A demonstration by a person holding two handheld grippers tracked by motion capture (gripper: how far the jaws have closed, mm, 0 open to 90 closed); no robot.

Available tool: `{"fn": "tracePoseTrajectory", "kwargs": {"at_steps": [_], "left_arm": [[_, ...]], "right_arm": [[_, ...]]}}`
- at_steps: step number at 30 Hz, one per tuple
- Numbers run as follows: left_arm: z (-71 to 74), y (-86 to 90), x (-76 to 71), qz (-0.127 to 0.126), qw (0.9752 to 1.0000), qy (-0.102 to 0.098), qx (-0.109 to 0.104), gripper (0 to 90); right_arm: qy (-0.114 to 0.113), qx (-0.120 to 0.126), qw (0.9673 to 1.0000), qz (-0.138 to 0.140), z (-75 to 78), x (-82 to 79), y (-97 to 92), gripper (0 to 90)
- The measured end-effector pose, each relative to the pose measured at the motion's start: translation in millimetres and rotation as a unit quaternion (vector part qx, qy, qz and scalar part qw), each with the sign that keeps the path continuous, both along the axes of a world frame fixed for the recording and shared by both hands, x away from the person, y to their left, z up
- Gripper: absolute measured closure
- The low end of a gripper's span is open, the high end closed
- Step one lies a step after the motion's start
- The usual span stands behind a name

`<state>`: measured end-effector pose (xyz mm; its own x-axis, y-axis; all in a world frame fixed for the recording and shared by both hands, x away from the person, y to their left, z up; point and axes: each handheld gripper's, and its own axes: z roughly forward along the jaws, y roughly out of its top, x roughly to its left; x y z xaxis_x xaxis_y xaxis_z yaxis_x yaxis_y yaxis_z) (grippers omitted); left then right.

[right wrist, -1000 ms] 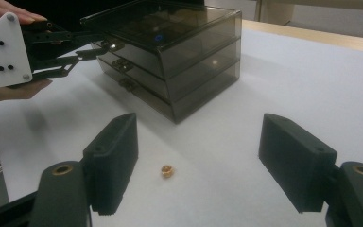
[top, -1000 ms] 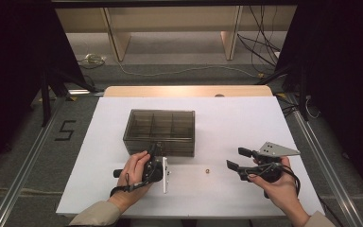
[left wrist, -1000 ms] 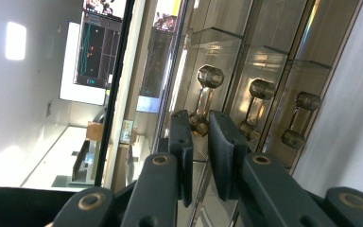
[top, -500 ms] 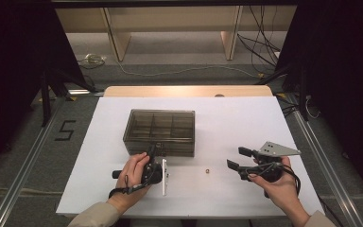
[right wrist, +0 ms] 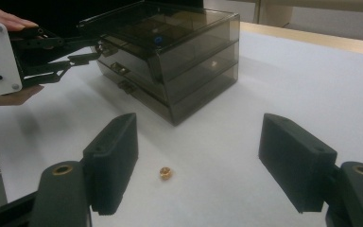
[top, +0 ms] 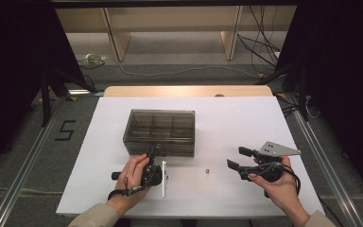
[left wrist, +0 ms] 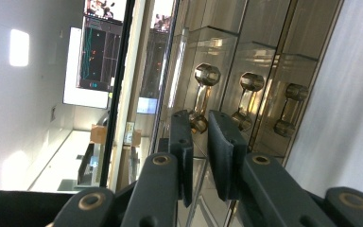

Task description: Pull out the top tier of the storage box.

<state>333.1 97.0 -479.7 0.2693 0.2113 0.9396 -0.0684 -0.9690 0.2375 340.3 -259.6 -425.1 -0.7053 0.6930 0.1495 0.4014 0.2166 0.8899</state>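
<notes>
A white table (top: 246,123) stands on a grey floor with dark walls at either side, and from above I see the smoky drawer box (top: 159,131) at its middle. My left gripper (top: 152,156) is tipped on its side against the box's near front, hand wrapped round it; my right gripper (top: 240,158) hovers well apart over the right part of the table, pointing left, its jaws spread wide. Between the two, on bare table, lies a small brass nut (top: 208,170). Along my left gripper (left wrist: 198,142) the picture is rolled sideways: the box (left wrist: 246,61) front fills the middle with three brass handles, and my jaws stand close together around the leftmost handle (left wrist: 202,97), pinching its lower end as far as I can tell. Along my right gripper (right wrist: 198,165) the jaws are wide apart with nothing in them; the nut (right wrist: 166,173) lies on the table between them, just ahead. Beyond it the box (right wrist: 184,61) shows three stacked drawers, and my left gripper (right wrist: 82,49) reaches to the top drawer's front from the left.
</notes>
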Motion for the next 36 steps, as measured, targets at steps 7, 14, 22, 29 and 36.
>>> {"fn": "tracePoseTrajectory", "kwargs": {"at_steps": [7, 14, 22, 29, 36], "left_arm": [[-2.0, 1.2, -2.3, -0.013, 0.9998, 0.001, 0.013, 85.0], [7.1, 1.6, -10.2, -0.004, 0.9995, 0.025, -0.018, 76.4], [12.1, 9.2, -4.2, 0.002, 0.9988, 0.023, -0.043, 68.3], [49.1, 20.8, -2.0, -0.048, 0.9838, 0.113, -0.130, 52.6], [89.0, 42.0, 20.3, -0.089, 0.9495, 0.263, -0.147, 48.3]], "right_arm": [[-0.002, -0.003, 1.0000, 0.002, -0.2, 0.4, 0.7, 30.0], [0.000, 0.000, 1.0000, 0.000, -0.2, 0.9, -0.8, 30.0], [0.001, 0.000, 1.0000, 0.001, 0.0, 0.6, 0.1, 30.0], [0.002, -0.003, 1.0000, 0.002, -0.9, 0.5, -0.5, 30.0], [0.006, -0.002, 1.0000, 0.001, -2.2, 0.5, 1.2, 30.0]]}}
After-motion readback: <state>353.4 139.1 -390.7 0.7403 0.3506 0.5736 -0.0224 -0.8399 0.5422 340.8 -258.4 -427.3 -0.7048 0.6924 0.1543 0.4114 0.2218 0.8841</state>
